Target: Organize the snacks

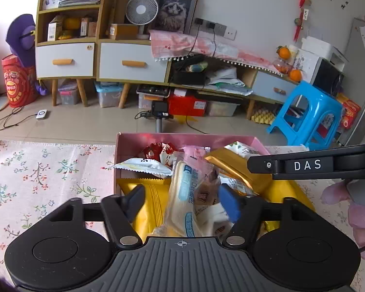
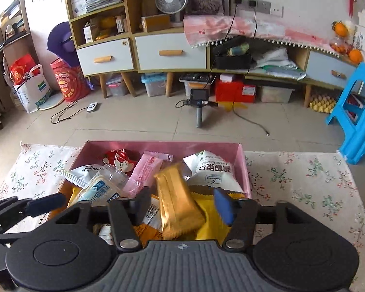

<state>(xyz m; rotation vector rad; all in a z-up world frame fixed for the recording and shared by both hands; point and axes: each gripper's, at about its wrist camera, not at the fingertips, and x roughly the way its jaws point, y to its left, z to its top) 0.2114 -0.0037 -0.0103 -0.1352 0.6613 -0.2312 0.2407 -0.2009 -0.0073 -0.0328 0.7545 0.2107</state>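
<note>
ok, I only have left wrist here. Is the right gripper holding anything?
Observer: No. The right gripper is open. A gold packet lies between its fingers, with both pads clear of it.
Operator: What's the packet resting on?
Observer: It's inside the pink box, lying tilted on the yellow packets.
Operator: And the box's far right corner?
Observer: A white pouch with green print sits there, by the right wall.
</note>
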